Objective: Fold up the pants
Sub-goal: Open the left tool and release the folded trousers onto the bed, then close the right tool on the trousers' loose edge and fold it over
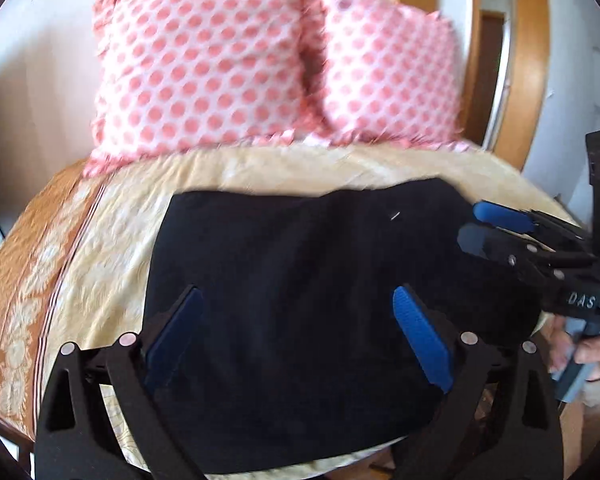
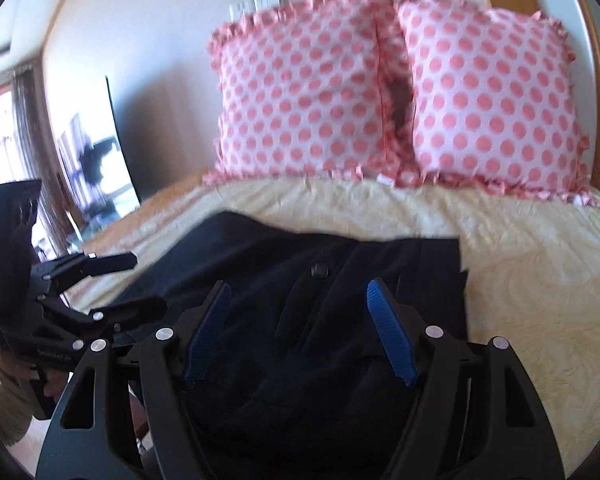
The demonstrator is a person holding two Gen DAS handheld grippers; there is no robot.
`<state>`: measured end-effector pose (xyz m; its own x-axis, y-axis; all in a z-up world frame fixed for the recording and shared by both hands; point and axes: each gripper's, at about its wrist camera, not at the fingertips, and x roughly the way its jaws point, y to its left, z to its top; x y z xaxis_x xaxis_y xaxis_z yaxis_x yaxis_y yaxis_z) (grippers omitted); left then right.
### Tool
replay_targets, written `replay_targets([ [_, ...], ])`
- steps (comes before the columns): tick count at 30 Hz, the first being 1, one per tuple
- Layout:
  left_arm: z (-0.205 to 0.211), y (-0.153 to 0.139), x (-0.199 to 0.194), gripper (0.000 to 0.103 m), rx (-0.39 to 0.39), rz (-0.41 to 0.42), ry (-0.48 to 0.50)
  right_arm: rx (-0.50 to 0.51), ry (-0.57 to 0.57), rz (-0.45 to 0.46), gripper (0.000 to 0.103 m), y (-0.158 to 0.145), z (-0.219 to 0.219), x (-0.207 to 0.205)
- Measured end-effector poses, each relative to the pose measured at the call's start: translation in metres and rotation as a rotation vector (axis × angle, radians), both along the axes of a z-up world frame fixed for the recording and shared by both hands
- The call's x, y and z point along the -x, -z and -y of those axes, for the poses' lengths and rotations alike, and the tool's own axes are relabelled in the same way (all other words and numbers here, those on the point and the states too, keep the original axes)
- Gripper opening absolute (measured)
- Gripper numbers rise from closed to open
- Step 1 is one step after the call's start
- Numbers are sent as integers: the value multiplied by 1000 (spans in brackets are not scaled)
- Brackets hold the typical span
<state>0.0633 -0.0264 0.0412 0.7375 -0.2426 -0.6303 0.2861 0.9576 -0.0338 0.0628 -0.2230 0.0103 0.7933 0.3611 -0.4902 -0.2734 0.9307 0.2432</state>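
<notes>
Dark navy pants (image 1: 300,280) lie folded into a broad rectangle on the cream bedspread (image 1: 112,248); they also show in the right wrist view (image 2: 320,320), with a small button near the top. My left gripper (image 1: 298,300) is open and empty, held above the pants' near half. My right gripper (image 2: 298,292) is open and empty, above the near part of the pants. Each gripper shows in the other's view: the right one (image 1: 472,224) at the pants' right edge, the left one (image 2: 148,282) at their left edge, both with jaws apart.
Two pink polka-dot pillows (image 1: 204,64) (image 2: 488,100) lean against the wall at the head of the bed. An orange patterned border (image 1: 32,280) runs along the bed's left edge. A wooden door frame (image 1: 532,60) stands at the right. A dark screen (image 2: 96,160) stands left of the bed.
</notes>
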Motion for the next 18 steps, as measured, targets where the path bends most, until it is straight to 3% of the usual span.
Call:
replay_targets([
  [2,-4,12,-4,96,-3,-65,-9,49,13,-106,72,23,-4,-6],
  [4,-10,26,-8,95,28,-138,-8,69,12,-100,72,34,-4,-1],
  [8,-8,27,-3,95,-3,-95,9,113,-6,-105,72,28,-6,3],
  [10,-16,17,-9,95,28,-103,9,36,9,-109,72,13,10,1],
  [13,-36,0,-22,96,42,-54,-36,-73,85,-121,81,-2,50,-13],
  [18,-60,-4,-55,96,57,-110,-79,-190,147,-266,81,14,94,-55],
])
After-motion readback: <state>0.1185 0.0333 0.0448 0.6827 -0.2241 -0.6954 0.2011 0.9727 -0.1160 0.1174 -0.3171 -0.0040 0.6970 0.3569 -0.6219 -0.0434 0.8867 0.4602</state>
